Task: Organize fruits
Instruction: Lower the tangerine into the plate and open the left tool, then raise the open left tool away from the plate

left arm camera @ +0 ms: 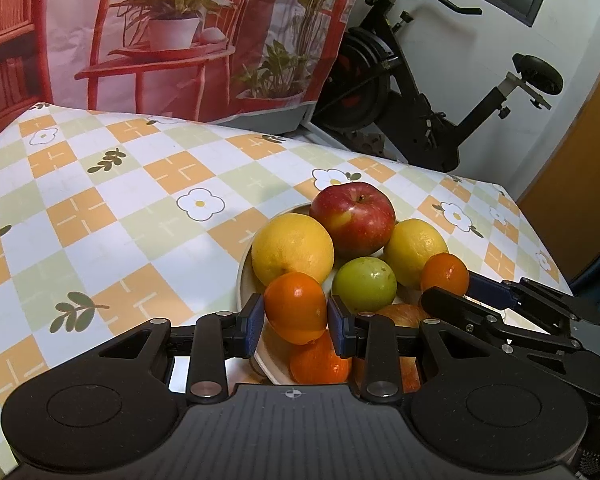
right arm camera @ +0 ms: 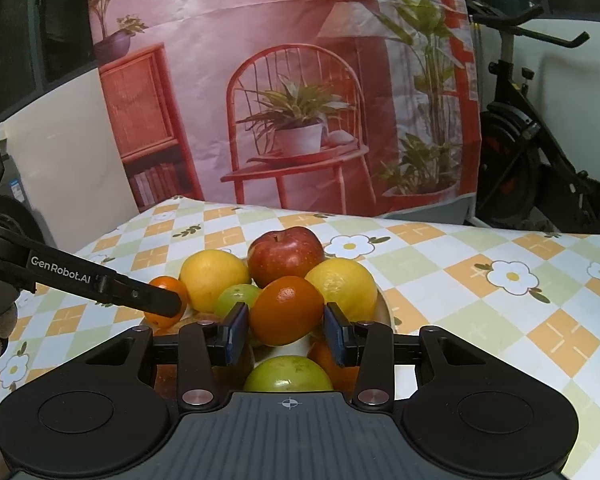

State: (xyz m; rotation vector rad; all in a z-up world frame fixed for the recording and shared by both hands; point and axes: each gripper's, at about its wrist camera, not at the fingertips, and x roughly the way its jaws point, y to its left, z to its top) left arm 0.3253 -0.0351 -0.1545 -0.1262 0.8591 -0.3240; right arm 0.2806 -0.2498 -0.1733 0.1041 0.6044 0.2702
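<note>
Jaws of the left gripper [left arm camera: 295, 322] are clenched on a small orange mandarin [left arm camera: 295, 307], its blue pads pressing the fruit's two sides; the jaws of the right gripper [right arm camera: 286, 330] grasp a second mandarin [right arm camera: 286, 310] in the same way. Each fruit is nearly round, slightly longer along a tilted up-and-down line than across, so no clear pointing direction shows; the right one's small stem scar faces up toward the camera. Both are held over the near part of a pale plate [left arm camera: 244, 280] heaped with fruit on the checked, flower-printed surface [left arm camera: 100, 216]. On that plate a red apple [left arm camera: 353, 218] sits at the far side, stem dimple upward, between a large yellow citrus [left arm camera: 292, 248] and a lemon [left arm camera: 414, 250], with a green round fruit [left arm camera: 364, 283] in the middle. Another mandarin [left arm camera: 319, 362] lies at the near rim, below the left gripper's fruit. Behind the surface hangs a printed backdrop [right arm camera: 284, 80], with an exercise bike [left arm camera: 420, 92] beside it.
</note>
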